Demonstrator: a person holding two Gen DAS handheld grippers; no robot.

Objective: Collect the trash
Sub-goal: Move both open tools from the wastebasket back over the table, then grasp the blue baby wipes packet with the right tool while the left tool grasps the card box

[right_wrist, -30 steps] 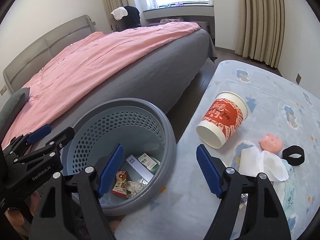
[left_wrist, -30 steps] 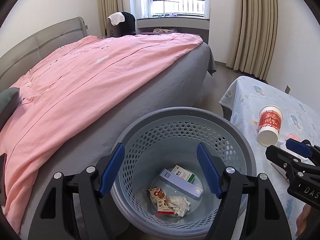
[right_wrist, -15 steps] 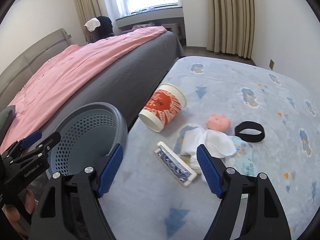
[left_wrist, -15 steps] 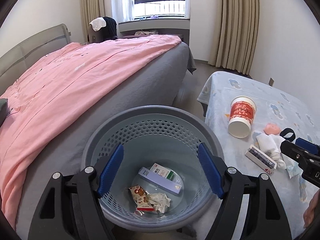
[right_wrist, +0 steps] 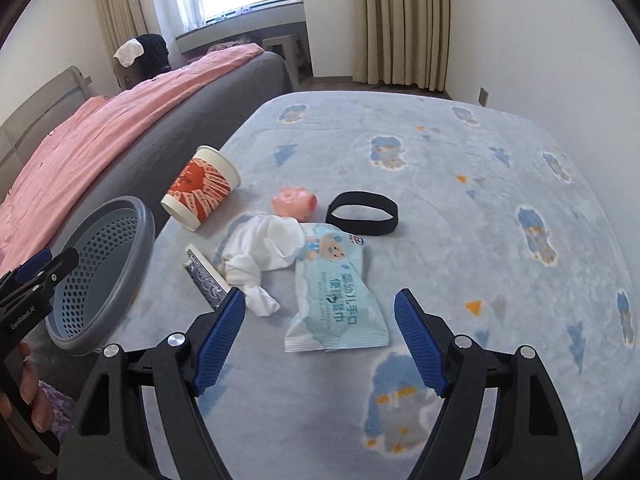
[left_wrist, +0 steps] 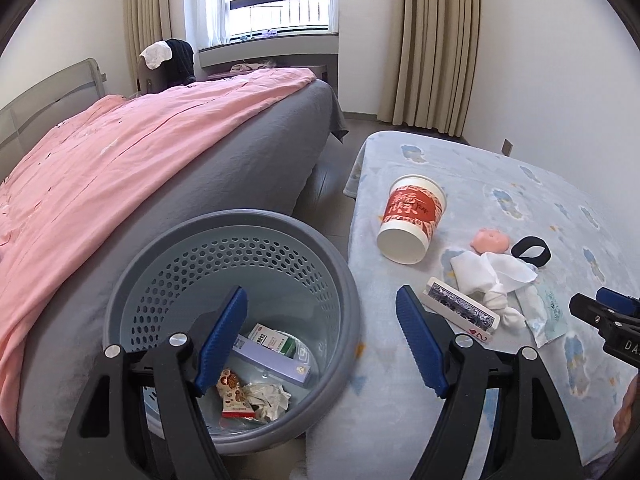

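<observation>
A grey perforated waste basket (left_wrist: 336, 264) (right_wrist: 132, 236) stands between the bed and a low table, with boxes, a snack wrapper and crumpled paper inside. On the table lie a tipped red-and-white paper cup (left_wrist: 412, 218) (right_wrist: 200, 190), white crumpled cloth (left_wrist: 490, 276) (right_wrist: 260, 258), a light blue wipes packet (right_wrist: 334, 294) (left_wrist: 546, 312), a card box (left_wrist: 460, 308) (right_wrist: 204, 276), a pink pig toy (right_wrist: 294, 202) and a black band (right_wrist: 362, 218). My left gripper (left_wrist: 320, 340) hangs open over the basket's right rim, holding nothing. My right gripper (right_wrist: 320, 344) stands open just above the wipes packet, not touching it.
A bed with a pink cover (left_wrist: 120, 168) over a grey sheet fills the left side. The table wears a pale blue patterned cloth (right_wrist: 460, 184). Curtains (left_wrist: 436, 44) and a window lie beyond. A person's hand (right_wrist: 36, 392) grips the left tool at the edge of the right wrist view.
Both grippers have swung right, from above the basket toward the table. The right one now faces the wipes packet and cloth; the left one sits over the basket's right rim. Jaws stay open.
</observation>
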